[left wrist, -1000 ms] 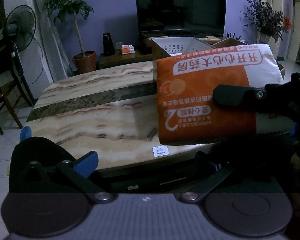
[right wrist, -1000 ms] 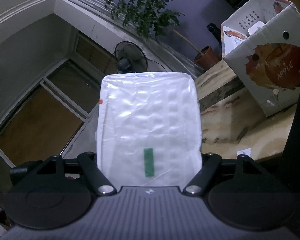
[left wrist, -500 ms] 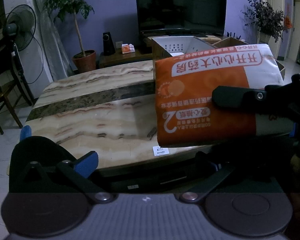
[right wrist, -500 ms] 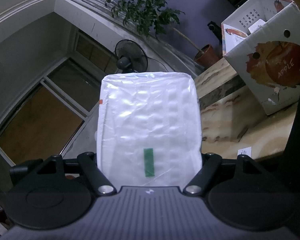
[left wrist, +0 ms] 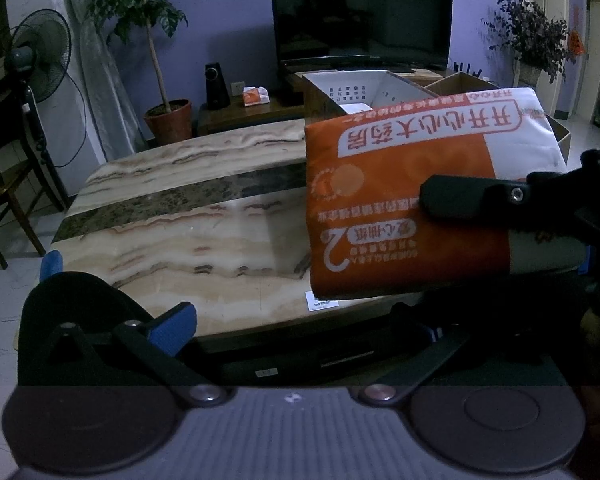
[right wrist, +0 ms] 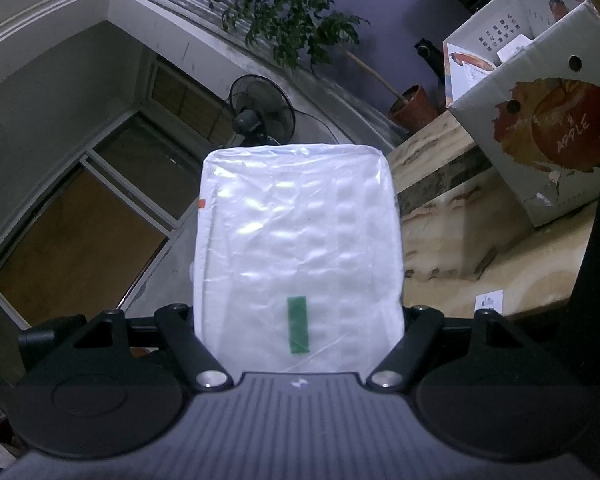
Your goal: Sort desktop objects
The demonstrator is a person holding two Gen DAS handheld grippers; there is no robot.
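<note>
The tissue pack (left wrist: 416,200) – orange and white on its printed face, plain white plastic with a small green strip (right wrist: 299,325) on the side turned to the right wrist camera – was held off the table (left wrist: 188,216), above its near right corner. The right gripper (right wrist: 300,312) had it: the jaws stood wide, and the pack filled the gap between them from side to side. In the left wrist view one black finger (left wrist: 460,196) of that gripper lay flat on the orange face, with the pack jutting out past it to the left. The print on the pack read upside down from there.

The left gripper (left wrist: 300,320) hung low at the table's near edge, holding nothing. Its jaws were spread, and a blue pad (left wrist: 172,328) showed on the left finger; the right finger was mostly lost in shadow.

The marble-patterned tabletop had a dark band across it, and a small white sticker (left wrist: 320,302) sat at its near edge, just under the pack. On the far right of the table stood an open carton (right wrist: 540,120) printed with an apple and the word APPLE – a white item lay inside it. A second open box (left wrist: 460,84) stood just beyond it.

Farther back were a TV (left wrist: 360,16) on a low stand, a potted tree (left wrist: 152,40) and a standing fan (left wrist: 40,56).
</note>
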